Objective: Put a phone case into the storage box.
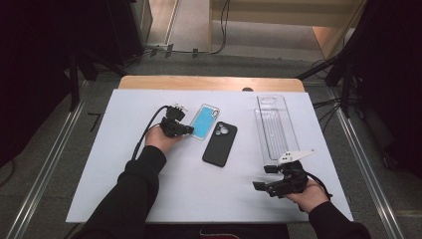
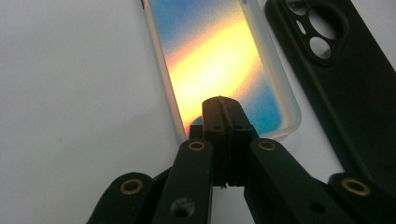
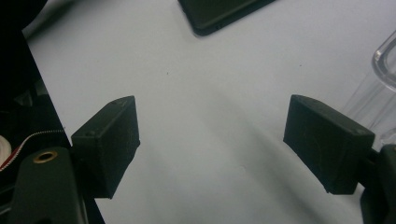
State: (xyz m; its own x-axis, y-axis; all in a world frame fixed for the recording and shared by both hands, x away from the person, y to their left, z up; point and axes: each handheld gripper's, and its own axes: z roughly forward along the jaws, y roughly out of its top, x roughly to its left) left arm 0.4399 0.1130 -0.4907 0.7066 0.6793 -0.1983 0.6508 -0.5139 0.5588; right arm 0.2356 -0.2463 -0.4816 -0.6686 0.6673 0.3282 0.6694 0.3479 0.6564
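A translucent phone case with a blue back lies left of centre on the white table. In the left gripper view the phone case glows blue and yellow. My left gripper is shut, and its closed tips sit over the case's near short end with nothing seen between them. Whether they touch it I cannot tell. A black phone case lies just right of the blue one. My right gripper rests near the front right, open, its pads wide apart over bare table.
A long clear plastic tray lies at the right, just beyond the right gripper; its edge is close to that gripper's right jaw. The black case's corner lies ahead of it. Dark stands and cables surround the table.
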